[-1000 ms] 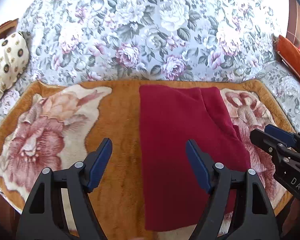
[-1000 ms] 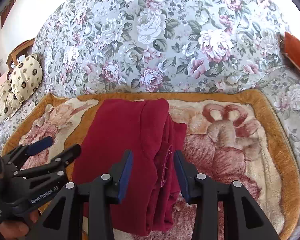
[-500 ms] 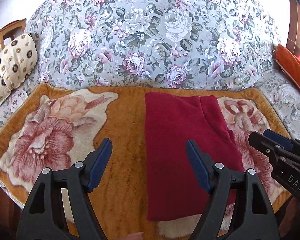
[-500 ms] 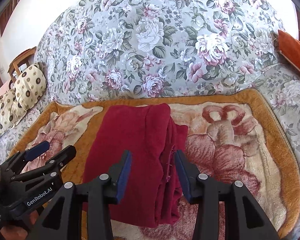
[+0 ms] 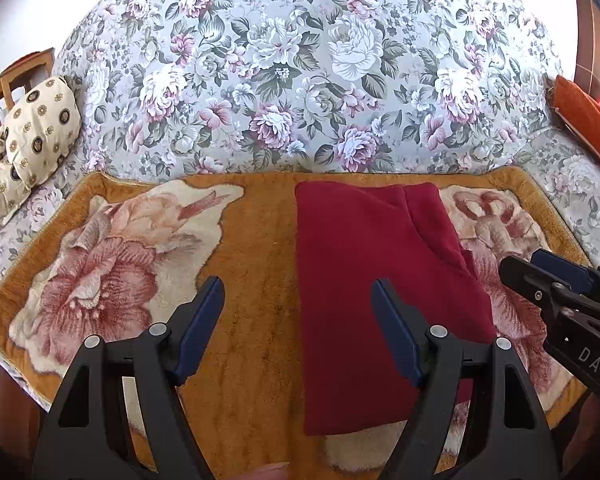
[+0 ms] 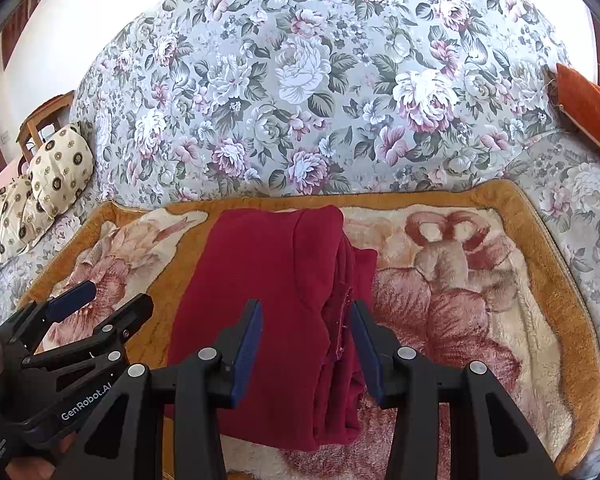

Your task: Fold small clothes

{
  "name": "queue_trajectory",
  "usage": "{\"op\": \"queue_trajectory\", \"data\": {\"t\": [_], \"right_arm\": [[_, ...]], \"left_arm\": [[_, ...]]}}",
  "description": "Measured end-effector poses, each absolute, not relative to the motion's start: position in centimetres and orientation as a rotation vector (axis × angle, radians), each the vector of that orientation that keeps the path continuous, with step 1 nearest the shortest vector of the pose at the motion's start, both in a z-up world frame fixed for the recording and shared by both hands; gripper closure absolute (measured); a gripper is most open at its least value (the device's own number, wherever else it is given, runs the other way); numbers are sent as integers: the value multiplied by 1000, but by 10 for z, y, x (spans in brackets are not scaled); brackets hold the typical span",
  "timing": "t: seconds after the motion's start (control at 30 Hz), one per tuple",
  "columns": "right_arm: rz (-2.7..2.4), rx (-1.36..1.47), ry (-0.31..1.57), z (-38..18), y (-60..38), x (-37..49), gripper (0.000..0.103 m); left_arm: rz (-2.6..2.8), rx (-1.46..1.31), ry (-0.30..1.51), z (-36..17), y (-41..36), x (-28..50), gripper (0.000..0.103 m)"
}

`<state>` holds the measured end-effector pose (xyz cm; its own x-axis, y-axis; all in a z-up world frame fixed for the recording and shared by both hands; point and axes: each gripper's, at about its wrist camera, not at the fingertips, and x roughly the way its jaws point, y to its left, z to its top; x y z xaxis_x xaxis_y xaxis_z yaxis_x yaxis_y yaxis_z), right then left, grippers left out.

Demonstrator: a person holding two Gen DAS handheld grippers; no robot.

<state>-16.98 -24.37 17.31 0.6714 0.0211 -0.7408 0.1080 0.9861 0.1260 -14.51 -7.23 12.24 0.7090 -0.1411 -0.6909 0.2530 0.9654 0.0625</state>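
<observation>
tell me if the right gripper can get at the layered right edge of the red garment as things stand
Probably yes. The right gripper hangs over the red garment with jaws open, nothing pinched, and the layered edge lies right between them. The left gripper sits off to the side, clear of the way.

Floral sofa [image 5: 300, 80], plush orange blanket [image 5: 252, 280], patterned cushions [image 5: 40, 132]

Left black two-finger gripper with blue pads [image 5: 298, 300]: fingers spread wide, nothing between the pads, pitched downward, tips off the surface. Right black two-finger gripper with blue pads [image 6: 305, 314]: fingers parted at a narrower gap, not pressing on anything, also angled down. In the left wrist view the right unit [image 5: 540, 270] sits at 3 o'clock; in the right wrist view the left unit [image 6: 108, 300] sits at 9 o'clock. Grippers close, not touching.
</observation>
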Motion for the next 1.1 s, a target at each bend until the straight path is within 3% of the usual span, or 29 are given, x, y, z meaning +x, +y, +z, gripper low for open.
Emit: {"op": "queue_trajectory", "data": {"t": [1.1], "right_arm": [[-46, 186, 873, 159, -244, -166, 59]], "left_arm": [[-244, 114, 772, 115, -72, -143, 27]]}}
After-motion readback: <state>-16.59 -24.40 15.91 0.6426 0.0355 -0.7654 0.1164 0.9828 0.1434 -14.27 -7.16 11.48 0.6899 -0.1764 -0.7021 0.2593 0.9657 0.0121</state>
